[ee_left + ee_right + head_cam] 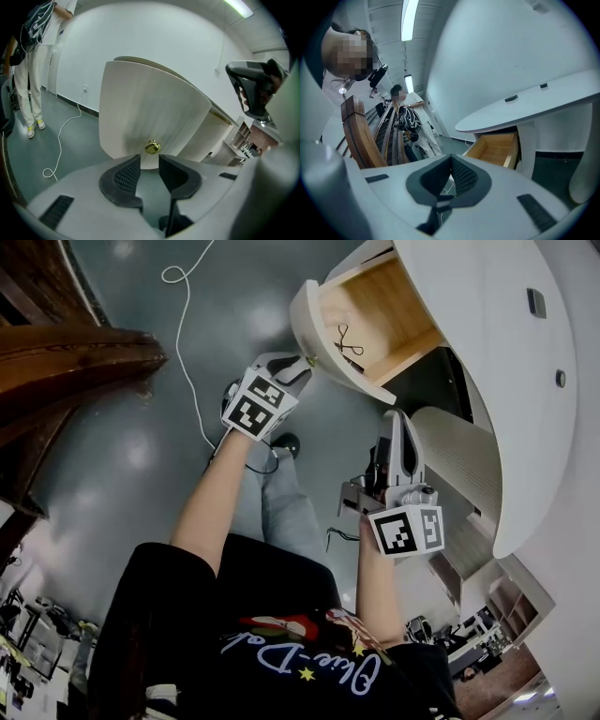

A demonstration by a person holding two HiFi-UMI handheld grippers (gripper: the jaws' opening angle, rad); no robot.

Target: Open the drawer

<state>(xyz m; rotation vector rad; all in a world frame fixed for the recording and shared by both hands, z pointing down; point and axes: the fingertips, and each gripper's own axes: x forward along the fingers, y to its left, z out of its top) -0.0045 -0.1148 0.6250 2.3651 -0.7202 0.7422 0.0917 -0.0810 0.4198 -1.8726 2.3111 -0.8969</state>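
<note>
The curved white drawer (349, 324) stands pulled out of the white desk, its wooden inside (497, 147) showing, with a small dark wire item lying in it. A brass knob (152, 147) sits on the drawer front (150, 112). My left gripper (149, 169) is right in front of the knob, jaws apart, and the knob lies just beyond the tips, untouched. In the head view the left gripper (302, 365) is at the drawer's front edge. My right gripper (450, 176) hangs lower beside the desk with its pads together on nothing; the head view shows it (397, 432) under the drawer.
The white desk top (487, 352) curves over the right side. A dark wooden rail (75, 362) runs on the left. A white cable (187, 352) trails over the grey floor. A person (28, 61) stands at the far left in the left gripper view.
</note>
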